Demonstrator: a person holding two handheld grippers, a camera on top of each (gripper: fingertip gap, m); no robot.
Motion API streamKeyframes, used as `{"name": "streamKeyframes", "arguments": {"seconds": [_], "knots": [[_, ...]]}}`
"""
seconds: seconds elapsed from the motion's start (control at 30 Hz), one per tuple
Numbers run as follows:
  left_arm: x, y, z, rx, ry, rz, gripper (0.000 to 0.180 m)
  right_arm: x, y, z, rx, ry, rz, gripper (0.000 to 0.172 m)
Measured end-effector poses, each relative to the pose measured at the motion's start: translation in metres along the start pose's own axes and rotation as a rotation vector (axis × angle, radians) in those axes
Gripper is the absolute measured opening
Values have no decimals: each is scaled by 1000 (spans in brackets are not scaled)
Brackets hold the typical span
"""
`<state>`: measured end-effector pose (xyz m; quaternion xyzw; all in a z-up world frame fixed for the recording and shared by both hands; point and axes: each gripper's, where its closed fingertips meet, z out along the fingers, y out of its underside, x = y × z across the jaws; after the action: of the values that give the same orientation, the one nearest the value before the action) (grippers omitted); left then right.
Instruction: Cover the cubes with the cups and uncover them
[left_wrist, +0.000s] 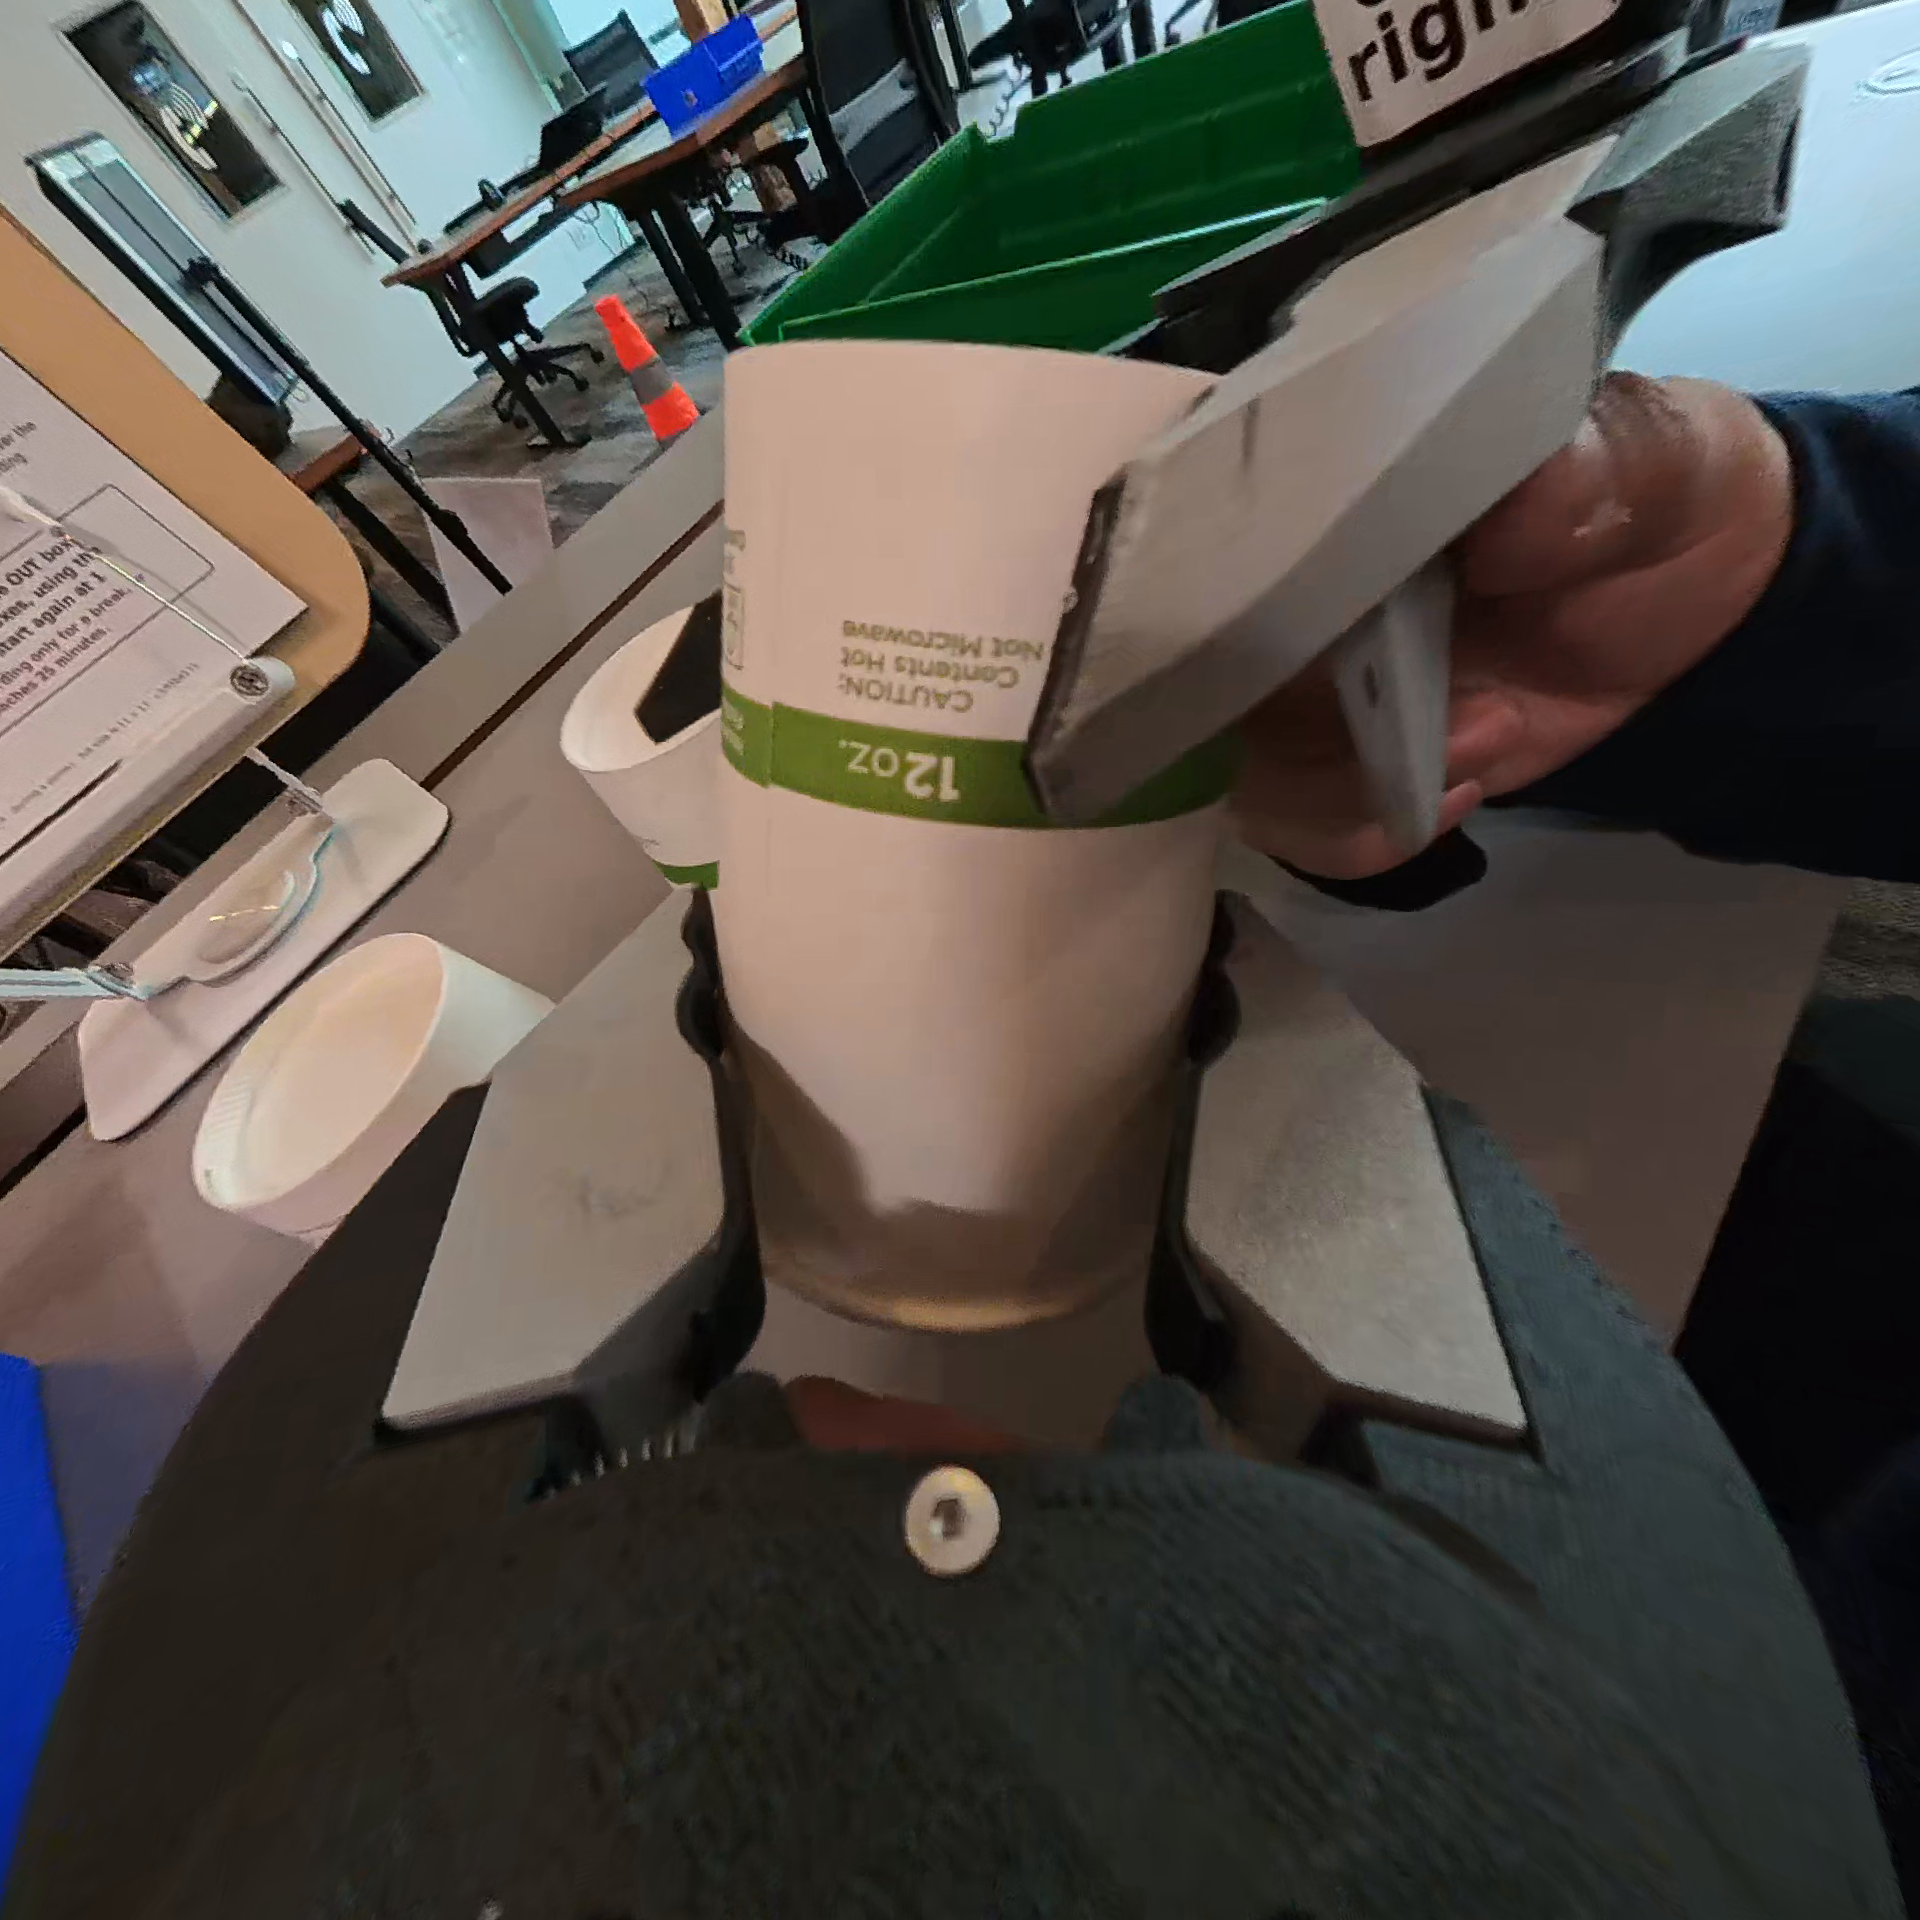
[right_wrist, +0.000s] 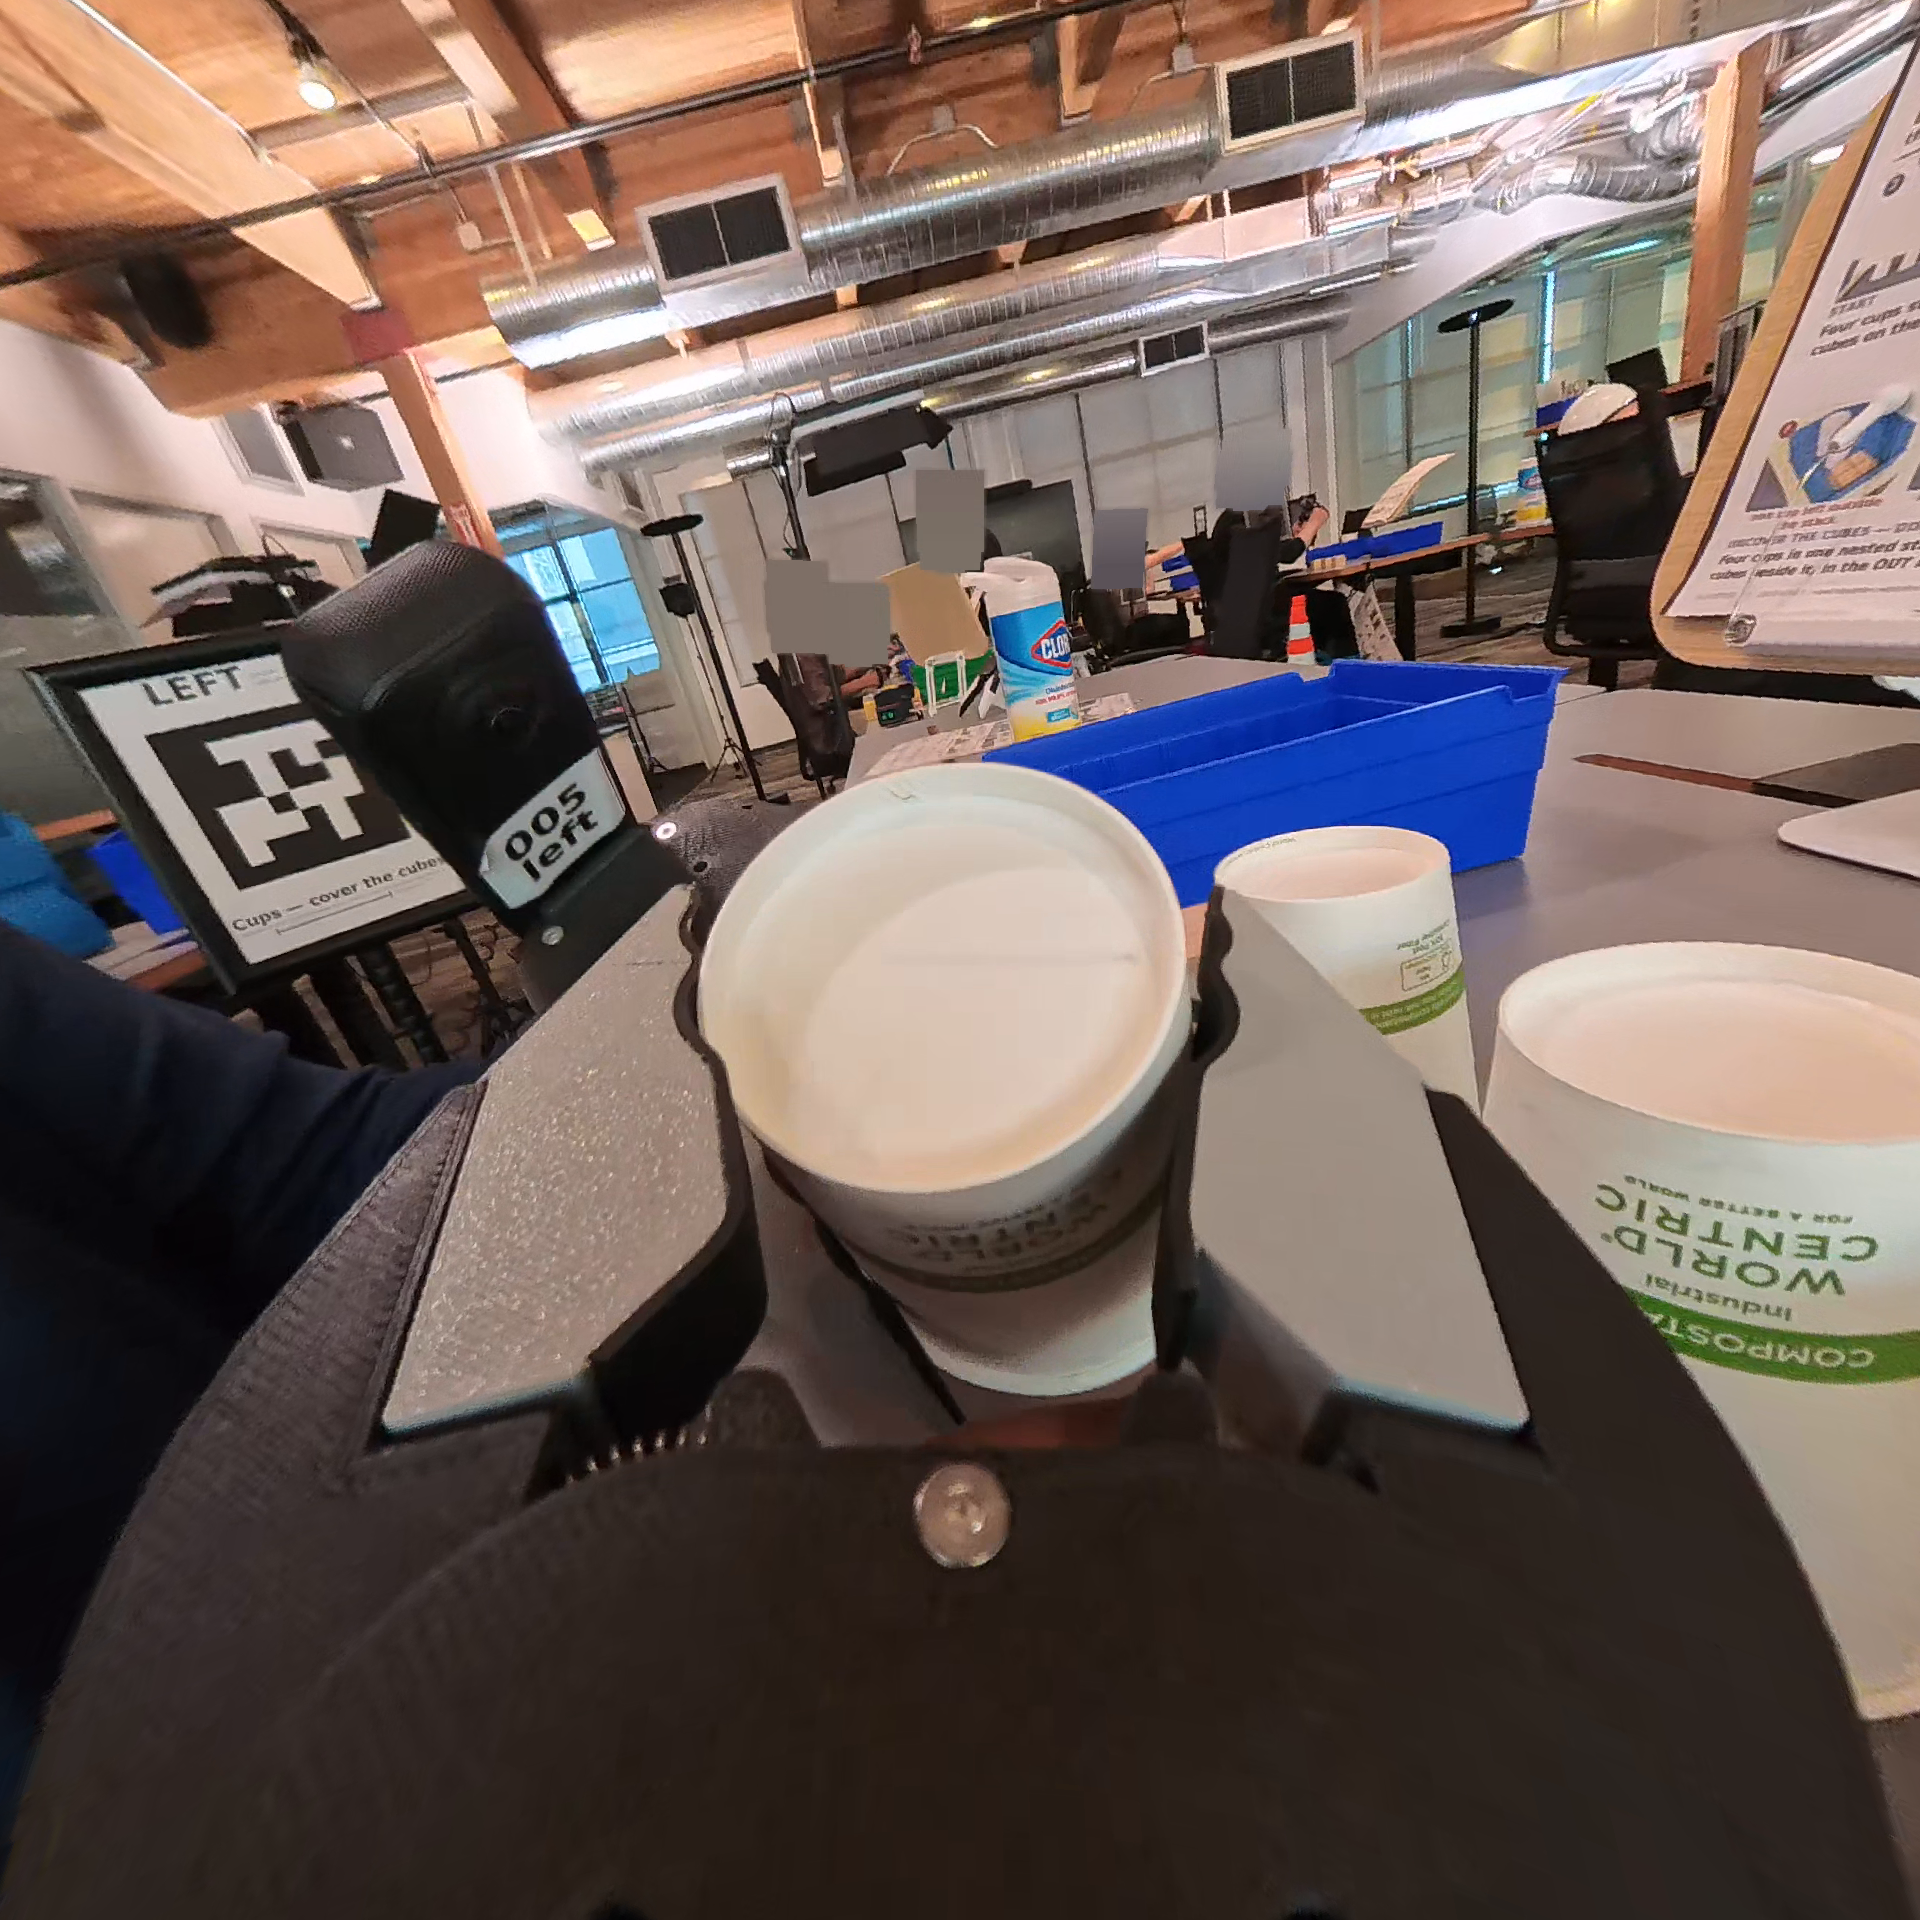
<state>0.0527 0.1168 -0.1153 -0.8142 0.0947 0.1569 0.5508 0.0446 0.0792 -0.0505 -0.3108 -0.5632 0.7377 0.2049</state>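
**Both grippers close on one inverted paper cup**

The left gripper (left_wrist: 961, 935) has its jaws spread wide, with both pads against the lower sides of an inverted white paper cup (left_wrist: 966, 644) with a green band. The right gripper (right_wrist: 951, 997) pinches the same cup higher up, just under its upturned base, one pad on each side. In the right wrist view the cup's recessed base faces the camera.

Beyond the held cup, two more upside-down paper cups stand on the grey table: a near cup (right_wrist: 1714, 1195) just beside the right gripper and a farther cup (right_wrist: 1351, 935) behind its right finger. A blue bin (right_wrist: 1299, 769) lies farther back, with bare table between it and the cups. A green bin (left_wrist: 1039, 239) sits behind the held cup. No cube shows.
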Motion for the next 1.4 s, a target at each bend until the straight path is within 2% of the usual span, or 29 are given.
{"name": "streamKeyframes", "arguments": {"seconds": [0.07, 0.13, 0.2, 0.3, 0.37, 0.43, 0.53, 0.67, 0.83, 0.97, 1.07, 1.17, 1.4], "knots": [[-1, -4, -4, 22, -11, -4, 88, -4, -5, -1, 26, -9, -6, 91], [-14, -9, -14, 61, -77, -9, 90, -8, -16, -6, 89, -18, -26, 79], [-45, -15, -34, 124, -183, -46, 91, -6, -29, -15, 168, -1, -35, 68], [-112, -15, -77, 236, -380, -213, 92, 3, -39, -24, 228, 27, 6, 67], [-148, -1, -95, 271, -455, -334, 93, 5, -38, -24, 223, 28, 26, 66], [-173, 21, -97, 252, -533, -376, 92, 5, -34, -20, 198, 33, 16, 66], [-185, 51, -78, 205, -515, -476, 92, 3, -26, -15, 159, 38, -10, 66], [-204, 81, -69, 167, -604, -553, 92, 4, -25, -15, 155, 41, -6, 65], [-202, 120, -45, 6, -561, -635, 93, 6, -28, -17, 171, 35, 24, 64], [-197, 121, -41, -3, -520, -676, 94, 5, -28, -17, 168, 36, 14, 63], [-182, 123, -38, -37, -430, -710, 100, 5, -29, -18, 174, 34, 20, 64], [-182, 121, -51, -2, -457, -690, 97, 5, -29, -18, 175, 32, 24, 64], [-167, 116, -79, -19, -462, -618, 93, 6, -30, -19, 181, 39, 25, 64]]}}
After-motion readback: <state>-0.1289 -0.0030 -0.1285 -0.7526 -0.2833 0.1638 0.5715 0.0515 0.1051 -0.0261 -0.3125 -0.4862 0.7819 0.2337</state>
